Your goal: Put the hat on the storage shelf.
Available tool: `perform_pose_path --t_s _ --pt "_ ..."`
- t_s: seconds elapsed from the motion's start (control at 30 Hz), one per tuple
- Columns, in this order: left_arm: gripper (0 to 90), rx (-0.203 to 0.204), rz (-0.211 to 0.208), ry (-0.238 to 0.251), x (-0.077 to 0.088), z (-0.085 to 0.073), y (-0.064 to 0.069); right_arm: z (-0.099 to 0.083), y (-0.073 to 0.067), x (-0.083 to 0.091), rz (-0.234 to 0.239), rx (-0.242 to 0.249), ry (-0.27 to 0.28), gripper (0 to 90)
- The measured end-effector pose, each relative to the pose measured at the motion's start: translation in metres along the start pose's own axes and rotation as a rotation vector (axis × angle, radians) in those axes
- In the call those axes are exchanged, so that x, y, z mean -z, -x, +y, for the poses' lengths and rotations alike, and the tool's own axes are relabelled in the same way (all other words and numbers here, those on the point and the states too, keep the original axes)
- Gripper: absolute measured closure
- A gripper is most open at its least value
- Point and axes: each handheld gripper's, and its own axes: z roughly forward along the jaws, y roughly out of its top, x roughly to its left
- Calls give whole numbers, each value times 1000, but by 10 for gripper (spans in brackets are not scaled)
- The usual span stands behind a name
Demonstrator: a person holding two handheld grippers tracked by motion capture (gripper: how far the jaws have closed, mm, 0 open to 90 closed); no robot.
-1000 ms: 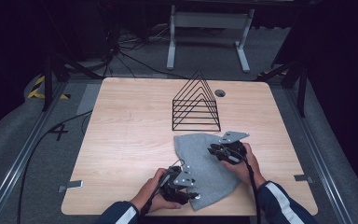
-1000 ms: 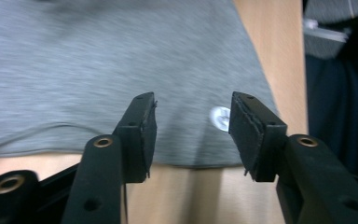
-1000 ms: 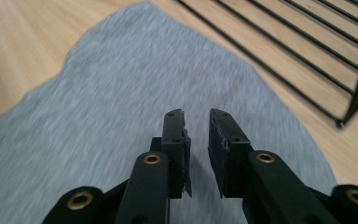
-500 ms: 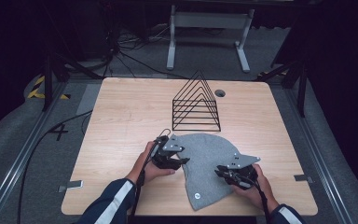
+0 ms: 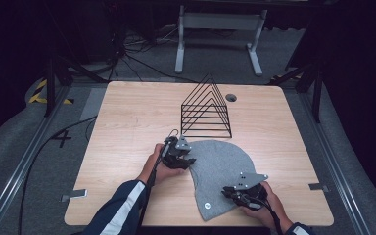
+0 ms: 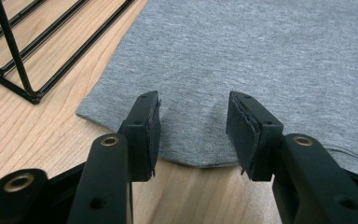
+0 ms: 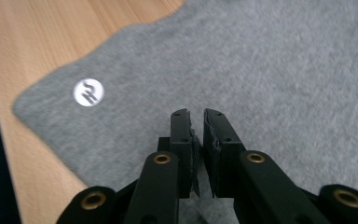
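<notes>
A grey knit cloth lies flat on the wooden worktop, in the lower middle of the high view, just in front of a black wire rack with triangle-shaped dividers. The cloth has one rounded side and a small round white badge near its lower corner, close to the front edge of the worktop.

The left claw is at the left edge of the cloth, held by the person's left hand. In the left gripper view, the left claw is wide, and the hem of the cloth lies between and under its two jaws; the jaws do not pinch it. A corner of the wire rack is in the upper left of that view.

The right claw is at the lower right part of the cloth, with the right hand behind it. In the right gripper view, the right claw is narrow, with only a thin gap between the jaws, above the grey cloth. I cannot tell if any fabric is caught between them. The badge is to the left of the jaws.
</notes>
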Motion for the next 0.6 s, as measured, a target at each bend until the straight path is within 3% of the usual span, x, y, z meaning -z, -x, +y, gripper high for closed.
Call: perform_pose_path --t_s 0.1,0.23,0.37,0.6 --pt "548 -13 -6 -16 3 -2 5 -3 5 -1 5 -21 -11 820" --pt "545 -12 -33 -27 13 -11 16 -8 12 4 -37 -33 -21 815" --pt "548 -46 -60 -37 24 -22 39 -12 25 8 -84 -67 -22 811" --pt "562 -52 -99 -16 31 -31 70 -17 43 9 -134 -141 -7 784"
